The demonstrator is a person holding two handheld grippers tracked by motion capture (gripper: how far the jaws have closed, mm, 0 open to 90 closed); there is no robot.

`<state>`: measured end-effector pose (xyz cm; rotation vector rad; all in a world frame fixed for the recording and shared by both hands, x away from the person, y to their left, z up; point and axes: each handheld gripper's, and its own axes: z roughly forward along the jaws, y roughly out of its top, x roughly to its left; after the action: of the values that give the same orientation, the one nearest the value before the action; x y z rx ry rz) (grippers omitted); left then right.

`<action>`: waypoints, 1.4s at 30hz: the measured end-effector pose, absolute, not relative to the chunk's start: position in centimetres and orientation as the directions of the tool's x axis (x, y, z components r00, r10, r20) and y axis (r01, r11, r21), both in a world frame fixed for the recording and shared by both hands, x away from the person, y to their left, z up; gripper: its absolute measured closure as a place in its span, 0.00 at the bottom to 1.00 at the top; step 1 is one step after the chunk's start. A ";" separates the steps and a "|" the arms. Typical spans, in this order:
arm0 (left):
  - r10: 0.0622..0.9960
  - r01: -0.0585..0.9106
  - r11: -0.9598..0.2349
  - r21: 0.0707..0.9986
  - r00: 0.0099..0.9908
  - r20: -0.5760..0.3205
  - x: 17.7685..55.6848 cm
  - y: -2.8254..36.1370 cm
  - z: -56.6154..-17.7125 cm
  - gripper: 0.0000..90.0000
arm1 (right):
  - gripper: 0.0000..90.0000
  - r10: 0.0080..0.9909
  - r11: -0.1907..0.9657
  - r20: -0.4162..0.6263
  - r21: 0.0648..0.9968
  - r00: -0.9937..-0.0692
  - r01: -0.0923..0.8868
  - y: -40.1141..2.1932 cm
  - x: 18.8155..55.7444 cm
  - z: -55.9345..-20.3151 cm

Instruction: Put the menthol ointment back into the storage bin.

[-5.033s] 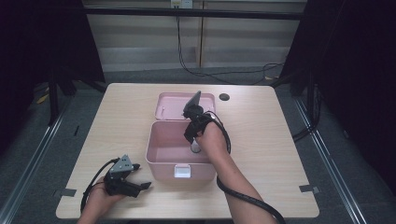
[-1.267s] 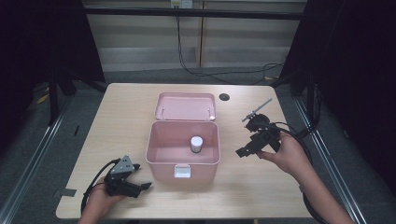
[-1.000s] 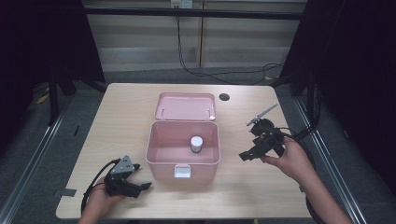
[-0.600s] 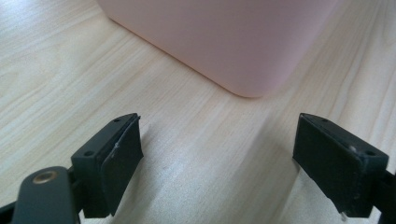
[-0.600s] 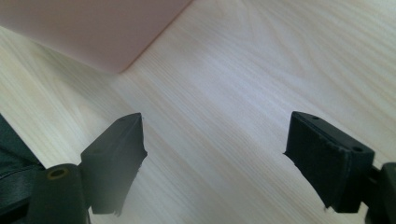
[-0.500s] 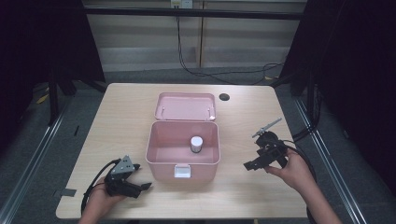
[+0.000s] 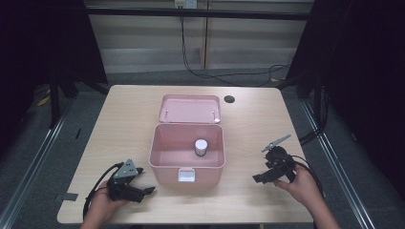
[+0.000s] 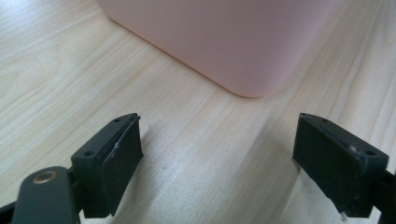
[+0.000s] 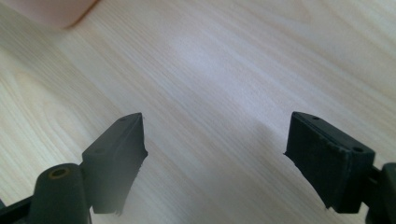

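A pink box (image 7: 187,164) stands open at the middle of the table, its lid (image 7: 190,109) lying back behind it. Inside, toward the right, stands a small jar (image 7: 201,147) with a white cap. My left gripper (image 7: 147,190) rests on the table at the front left, open, pointing at the box's front left corner (image 8: 243,70); its jaws (image 8: 219,163) hold nothing. My right gripper (image 7: 257,179) is low over the table to the right of the box, open and empty (image 9: 215,163), with bare wood between its jaws.
The wooden table (image 7: 124,129) has a round cable hole (image 7: 229,99) at the back right. A latch tab (image 7: 186,175) sticks out from the box's front wall. Black frame posts and cables stand behind the table.
My right gripper has come away from the box, moving right, toward the table's front edge and down. The jar stays in the box. The left gripper has kept still.
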<state>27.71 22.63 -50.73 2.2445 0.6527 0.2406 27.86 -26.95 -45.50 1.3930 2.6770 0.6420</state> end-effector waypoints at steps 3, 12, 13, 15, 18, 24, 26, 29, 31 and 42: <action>0.524 0.379 -0.571 0.728 0.851 -0.031 27.7 22.6 -50.7 0.17 | 0.21 0.800 0.494 0.145 0.390 -0.582 0.777 -27.4 27.5 -46.2; 0.525 0.379 -0.570 0.729 0.851 -0.031 27.7 22.6 -50.8 0.17 | 0.21 0.803 0.478 0.138 0.431 -0.580 0.765 -28.5 26.8 -48.0; 0.524 0.377 -0.570 0.730 0.851 -0.031 27.7 22.6 -50.8 0.17 | 0.20 0.801 0.483 0.128 0.438 -0.585 0.758 -28.6 26.7 -48.1; 0.525 0.378 -0.570 0.729 0.851 -0.031 27.7 22.6 -50.8 0.17 | 0.20 0.794 0.491 0.117 0.457 -0.597 0.742 -28.8 26.6 -48.4; 0.522 0.376 -0.574 0.728 0.853 -0.029 27.7 22.6 -50.7 0.17 | 0.18 0.781 0.508 0.088 0.487 -0.619 0.710 -29.0 26.4 -48.6; 0.521 0.375 -0.576 0.727 0.853 -0.027 27.7 22.6 -50.7 0.17 | 0.16 0.760 0.536 0.039 0.526 -0.649 0.660 -29.0 25.9 -49.1; 0.521 0.374 -0.575 0.727 0.853 -0.027 27.7 22.6 -50.7 0.17 | 0.16 0.760 0.535 0.033 0.536 -0.650 0.653 -29.0 25.7 -49.2; 0.522 0.376 -0.574 0.727 0.853 -0.029 27.7 22.6 -50.8 0.17 | 0.15 0.759 0.526 0.036 0.556 -0.651 0.644 -29.2 25.6 -49.4; 0.521 0.375 -0.575 0.727 0.853 -0.028 27.7 22.6 -50.7 0.17 | 0.15 0.755 0.525 0.032 0.568 -0.655 0.633 -29.3 25.4 -49.5; 0.519 0.370 -0.579 0.726 0.854 -0.021 27.7 22.6 -50.7 0.17 | 0.10 0.755 0.466 0.025 0.683 -0.655 0.562 -30.1 24.4 -50.7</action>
<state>27.72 22.63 -50.73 2.2517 0.6420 0.2481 24.44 -30.08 -50.68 1.1255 2.4367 0.9779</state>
